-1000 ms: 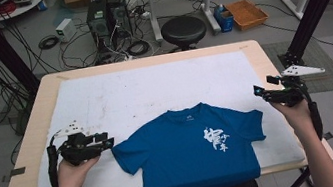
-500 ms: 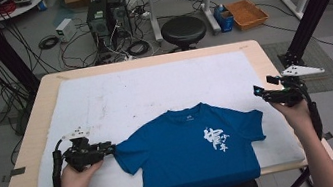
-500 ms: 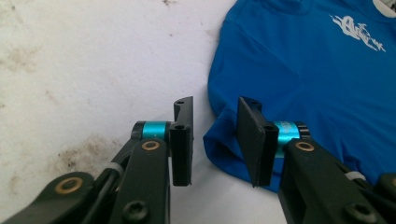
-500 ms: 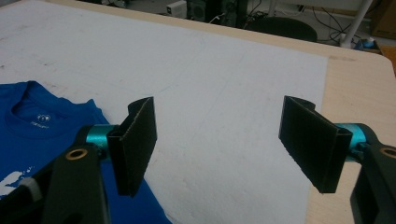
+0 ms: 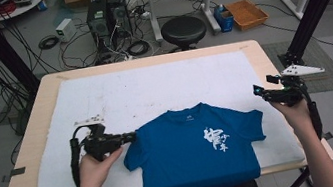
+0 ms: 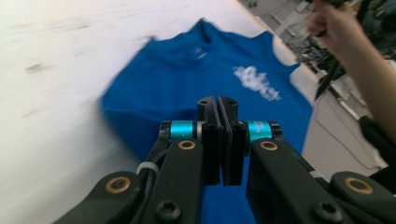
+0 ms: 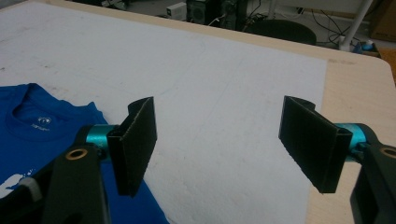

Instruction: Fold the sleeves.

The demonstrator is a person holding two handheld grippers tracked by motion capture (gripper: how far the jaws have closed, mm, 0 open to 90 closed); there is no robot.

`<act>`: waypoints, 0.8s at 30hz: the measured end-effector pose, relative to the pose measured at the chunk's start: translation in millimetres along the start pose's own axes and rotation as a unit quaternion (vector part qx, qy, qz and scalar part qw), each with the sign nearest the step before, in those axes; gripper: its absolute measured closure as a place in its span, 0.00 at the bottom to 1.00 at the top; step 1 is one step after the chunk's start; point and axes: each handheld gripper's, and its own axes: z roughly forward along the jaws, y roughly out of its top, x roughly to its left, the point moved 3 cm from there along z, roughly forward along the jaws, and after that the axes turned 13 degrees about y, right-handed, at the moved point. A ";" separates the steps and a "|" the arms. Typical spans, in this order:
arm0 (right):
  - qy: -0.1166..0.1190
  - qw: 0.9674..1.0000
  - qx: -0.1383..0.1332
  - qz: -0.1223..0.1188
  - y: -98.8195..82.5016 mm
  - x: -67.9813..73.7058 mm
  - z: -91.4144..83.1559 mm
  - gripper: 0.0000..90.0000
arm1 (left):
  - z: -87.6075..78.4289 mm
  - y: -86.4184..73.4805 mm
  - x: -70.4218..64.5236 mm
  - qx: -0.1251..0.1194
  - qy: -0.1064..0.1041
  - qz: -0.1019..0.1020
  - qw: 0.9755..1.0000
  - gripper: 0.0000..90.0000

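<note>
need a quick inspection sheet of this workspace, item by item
surface: wooden table under a white mat, faintly marked
job's things: blue t-shirt lies flat, white print up, hem over the near edge
clutter: nothing seen on the mat
grippers: left gripper at the shirt's sleeve edge, jaws just closed, whether cloth is caught is unclear; right gripper open, clear of the shirt
cables: one trails from each gripper; loose coils on the floor
surroundings: stool, computer towers, orange tray
</note>
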 end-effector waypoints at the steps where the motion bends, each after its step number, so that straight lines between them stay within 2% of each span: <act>1: -0.001 1.000 0.001 0.000 -0.1 -0.1 -0.1 0.31 | 7.9 2.2 -7.2 0.004 -0.005 0.001 1.000 0.98; 3: 0.000 1.000 0.000 0.000 -0.1 -0.2 -0.3 0.31 | 24.5 5.2 -19.3 0.013 -0.008 0.000 1.000 0.98; 4: 0.000 1.000 0.000 0.000 -0.2 -0.4 -0.2 0.31 | 24.5 5.2 -19.3 0.013 -0.008 0.000 1.000 0.98; 5: -0.001 1.000 0.000 -0.001 -0.3 -0.3 -0.2 0.31 | 41.5 7.0 -26.8 0.023 -0.015 -0.005 1.000 0.98; 7: -0.002 1.000 0.002 -0.002 -0.6 -0.1 0.0 0.31 | 58.2 8.5 -31.9 0.030 -0.017 -0.011 0.999 0.98; 11: -0.004 1.000 0.005 -0.002 -1.2 -0.1 0.9 0.31 | 84.4 11.3 -38.7 0.039 -0.017 -0.009 0.999 0.98; 14: -0.006 1.000 0.006 -0.003 -1.7 -0.4 1.2 0.31 | 96.2 11.7 -40.2 0.038 -0.019 -0.006 0.999 0.98; 16: -0.005 1.000 0.007 -0.003 -2.2 -1.0 1.3 0.31 | 99.2 12.0 -40.6 0.029 -0.020 -0.004 0.999 0.94; 18: -0.006 1.000 0.009 -0.001 -3.1 -1.5 2.0 0.31 | 99.3 12.7 -40.6 0.023 -0.022 -0.003 0.999 0.82; 21: -0.006 1.000 0.011 0.005 -4.5 -1.8 3.2 0.32 | 89.3 16.3 -36.7 -0.013 -0.016 0.004 1.000 0.66; 22: -0.006 1.000 0.012 0.006 -4.9 -1.8 3.5 0.33 | 84.0 17.0 -34.9 -0.025 -0.011 0.009 1.000 0.66; 23: -0.004 1.000 0.014 0.008 -5.5 -1.3 3.7 0.36 | 84.0 17.0 -34.9 -0.025 -0.011 0.009 1.000 0.64; 24: -0.001 1.000 0.015 0.007 -6.1 -1.2 3.5 0.39 | 71.5 17.5 -29.7 -0.046 0.014 0.029 0.998 0.62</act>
